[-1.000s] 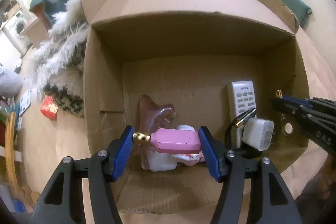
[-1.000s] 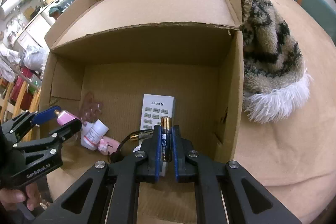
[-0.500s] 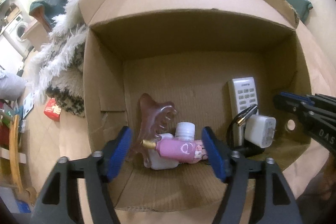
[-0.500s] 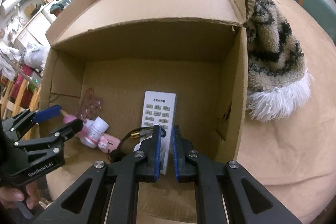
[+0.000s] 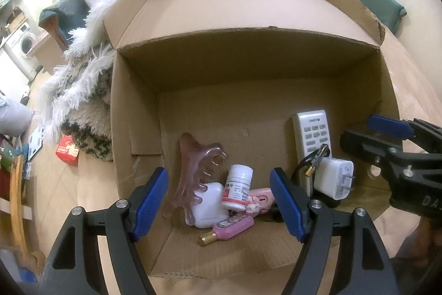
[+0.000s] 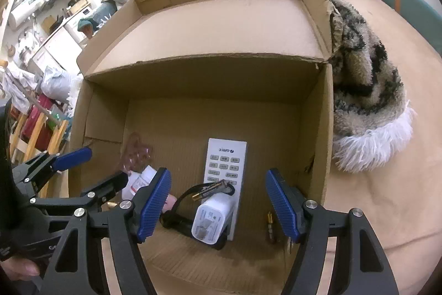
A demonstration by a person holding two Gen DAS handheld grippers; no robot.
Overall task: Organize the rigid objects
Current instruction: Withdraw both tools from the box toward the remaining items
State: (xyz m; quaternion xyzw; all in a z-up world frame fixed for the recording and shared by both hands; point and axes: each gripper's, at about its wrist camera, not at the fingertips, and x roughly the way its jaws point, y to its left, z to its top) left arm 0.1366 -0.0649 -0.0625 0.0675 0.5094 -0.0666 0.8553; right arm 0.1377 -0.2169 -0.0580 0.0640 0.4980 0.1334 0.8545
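Note:
An open cardboard box (image 5: 132,129) holds the sorted things. My left gripper (image 5: 219,201) hangs open over its left corner, above a pink gold-capped bottle (image 5: 230,226), a white pill bottle (image 5: 237,187), a white case (image 5: 207,203) and a pink comb (image 5: 193,162). My right gripper (image 6: 218,201) is over the right side with its jaws opening and nothing between them. Below it lie a white remote (image 6: 225,165), a white charger (image 6: 211,220) with a black cable (image 6: 176,220), and a battery (image 6: 212,188). Another battery (image 6: 270,226) lies by the right wall.
A furry patterned blanket (image 6: 364,79) lies against the box's right side, and a fringed one (image 5: 80,90) against its left. A red packet (image 5: 67,151) sits on the floor at the left. The far flap of the box (image 6: 221,26) stands up behind.
My left gripper opened and the pink bottle dropped onto the box floor beside the white case. My right gripper, shut on a battery a second ago, has sprung open; a battery now lies by the right wall.

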